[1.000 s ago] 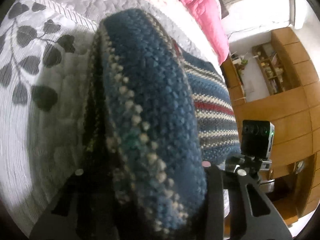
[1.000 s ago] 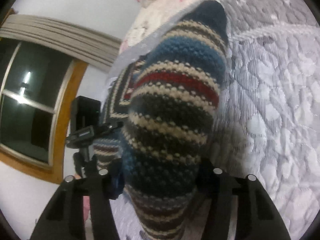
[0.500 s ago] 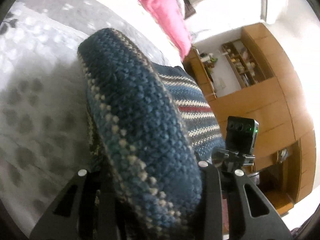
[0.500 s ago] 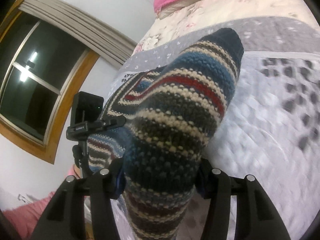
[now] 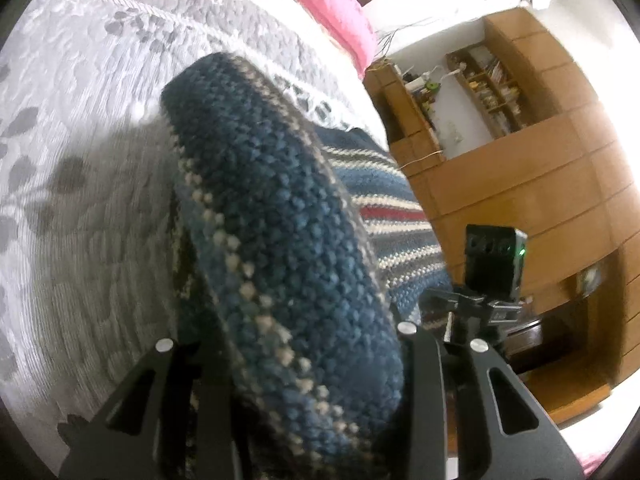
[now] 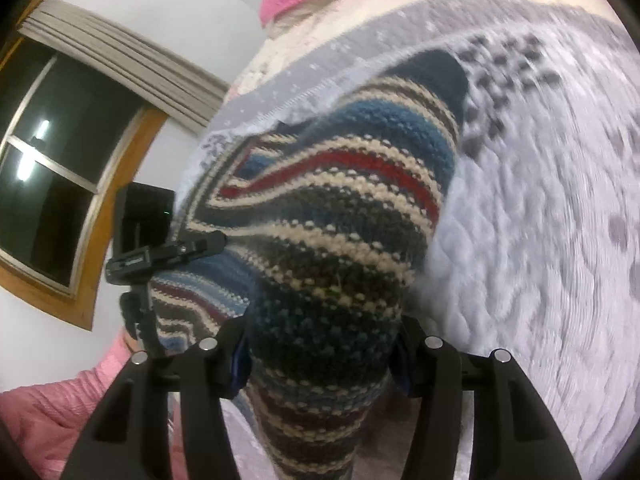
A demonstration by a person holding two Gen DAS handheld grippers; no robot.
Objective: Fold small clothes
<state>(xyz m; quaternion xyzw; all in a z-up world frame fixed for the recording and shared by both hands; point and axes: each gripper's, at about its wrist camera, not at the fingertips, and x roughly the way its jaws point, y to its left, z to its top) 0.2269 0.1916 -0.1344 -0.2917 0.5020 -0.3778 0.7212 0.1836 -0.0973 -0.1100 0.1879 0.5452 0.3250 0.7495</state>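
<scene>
- Left wrist view: since the frame half a second ago this view has swung, so more grey-leaf quilt (image 5: 100,128) shows on the left and the wooden shelving (image 5: 520,168) sits further right. The left gripper (image 5: 304,380) has its fingers pinching a thick fold of the striped knit garment (image 5: 280,220), which rises away from them, lifted off the bed. The right gripper's camera block (image 5: 494,260) shows near right, by the garment's other end.
- Right wrist view: the right gripper (image 6: 320,360) has its fingers pressed onto the same striped knit garment (image 6: 340,216), and the left gripper's camera block (image 6: 146,220) sits at left, in front of the window (image 6: 52,184). Holding both ends keeps the cloth taut between them, likely to lay one half over the other on the quilt (image 6: 540,240).
</scene>
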